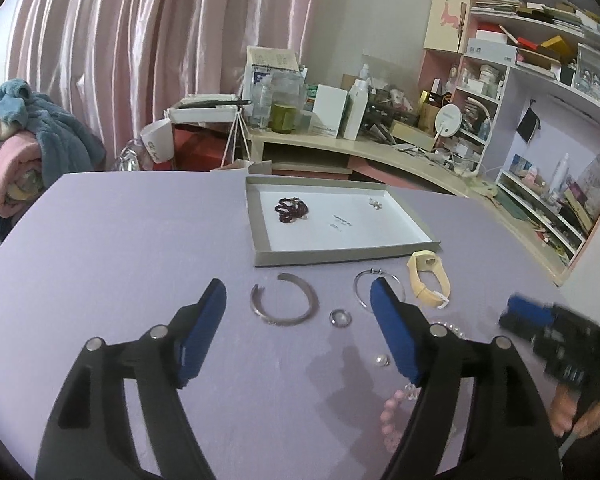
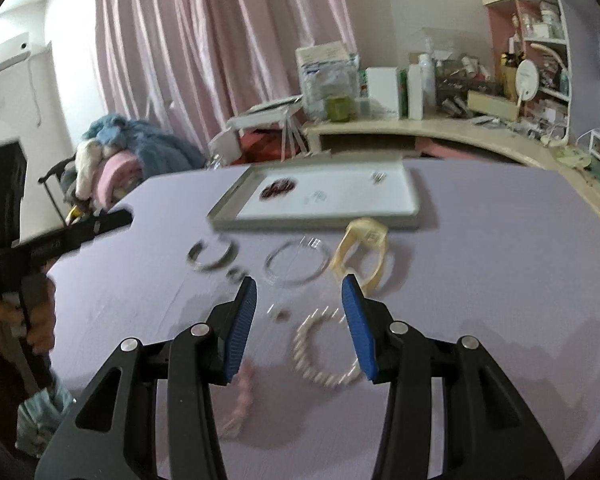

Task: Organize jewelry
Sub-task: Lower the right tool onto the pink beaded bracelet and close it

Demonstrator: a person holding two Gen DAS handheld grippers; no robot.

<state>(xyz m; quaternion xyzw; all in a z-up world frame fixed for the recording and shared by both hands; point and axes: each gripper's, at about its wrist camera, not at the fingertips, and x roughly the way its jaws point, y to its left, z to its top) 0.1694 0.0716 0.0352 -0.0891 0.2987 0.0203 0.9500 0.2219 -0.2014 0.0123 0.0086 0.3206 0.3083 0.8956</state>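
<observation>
A grey tray (image 1: 260, 256) with a white floor holds a dark red bead bracelet (image 1: 291, 210) and a small silver piece (image 1: 375, 203). In front of it, on the lilac table, lie a silver open cuff (image 1: 284, 304), a small ring (image 1: 340, 317), a thin hoop (image 1: 360, 286), a yellow watch band (image 1: 426, 278), a pearl bracelet (image 2: 320, 352) and a pink bead bracelet (image 2: 244, 392). My left gripper (image 1: 298, 286) hangs open over the cuff and ring, holding nothing. My right gripper (image 2: 300, 280) is open above the pearl bracelet, also with nothing in it.
A small round stud (image 1: 382, 360) lies near the pink beads. Beyond the table stand a cluttered desk (image 1: 340, 148) and shelves (image 1: 540, 208), with a pile of blankets (image 1: 28, 148) at the left. A hand (image 2: 40, 328) holds the left gripper's handle at the view's left edge.
</observation>
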